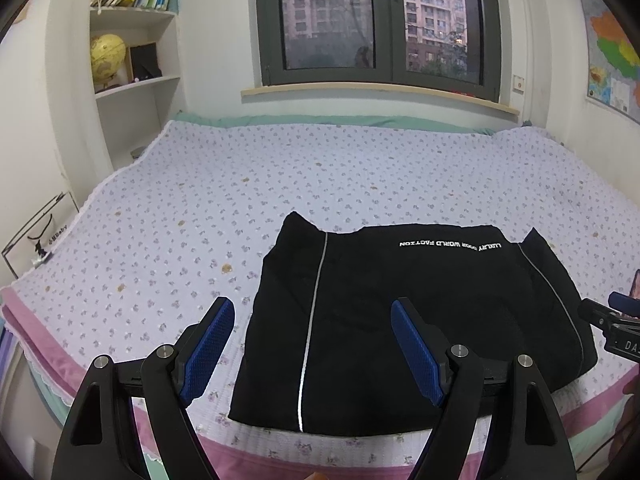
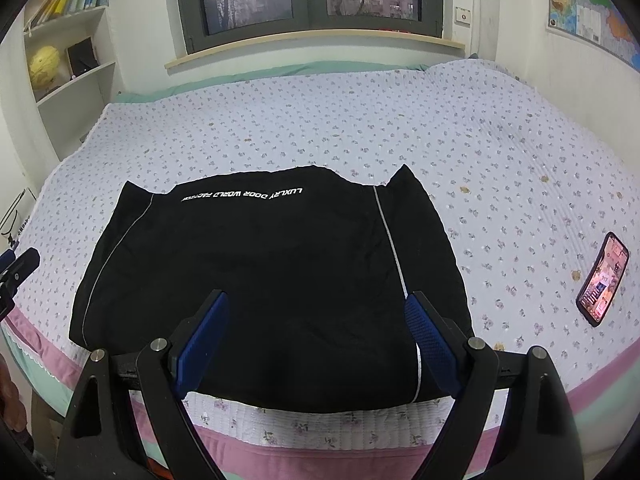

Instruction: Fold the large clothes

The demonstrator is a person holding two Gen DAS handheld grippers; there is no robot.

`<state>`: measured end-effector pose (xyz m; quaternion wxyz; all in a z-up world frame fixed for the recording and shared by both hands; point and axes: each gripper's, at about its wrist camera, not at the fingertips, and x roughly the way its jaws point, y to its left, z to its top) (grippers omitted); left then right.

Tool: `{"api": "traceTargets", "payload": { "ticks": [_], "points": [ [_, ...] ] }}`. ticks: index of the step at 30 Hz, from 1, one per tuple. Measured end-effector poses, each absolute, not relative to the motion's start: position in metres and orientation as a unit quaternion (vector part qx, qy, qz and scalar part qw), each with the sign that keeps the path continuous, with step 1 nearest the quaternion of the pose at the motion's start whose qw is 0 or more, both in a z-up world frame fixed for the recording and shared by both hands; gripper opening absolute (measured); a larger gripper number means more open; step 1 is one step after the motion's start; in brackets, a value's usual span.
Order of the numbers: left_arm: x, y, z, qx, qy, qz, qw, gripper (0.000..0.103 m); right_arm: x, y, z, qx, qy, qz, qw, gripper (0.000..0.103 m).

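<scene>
A black garment (image 1: 420, 320) with white lettering and thin grey stripes lies folded into a rough rectangle near the bed's front edge; it also shows in the right wrist view (image 2: 260, 280). My left gripper (image 1: 312, 312) is open and empty, held above the garment's front left part. My right gripper (image 2: 316, 308) is open and empty, held above the garment's front right part. The right gripper's tip shows at the right edge of the left wrist view (image 1: 612, 316).
The bed (image 2: 400, 120) has a white floral quilt with a pink border at the front. A phone (image 2: 604, 280) with its screen lit lies on the quilt to the right of the garment. A shelf (image 1: 132, 60) with books and a globe stands at the back left.
</scene>
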<state>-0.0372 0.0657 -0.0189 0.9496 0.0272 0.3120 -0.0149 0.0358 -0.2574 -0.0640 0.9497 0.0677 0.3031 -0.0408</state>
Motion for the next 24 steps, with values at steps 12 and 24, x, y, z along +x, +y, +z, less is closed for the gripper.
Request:
{"api": "traceTargets", "payload": {
  "ticks": [12,24],
  "points": [
    [-0.0366,0.0595,-0.022,0.037,0.315,-0.015,0.948,0.081,0.041,-0.2592,-0.0696,0.069,0.31,-0.04,0.947,0.091],
    [-0.039,0.0573,-0.023,0.038,0.316,-0.014,0.948,0.081,0.0417,-0.2589,-0.0729,0.069,0.313,-0.041,0.946,0.091]
  ]
}}
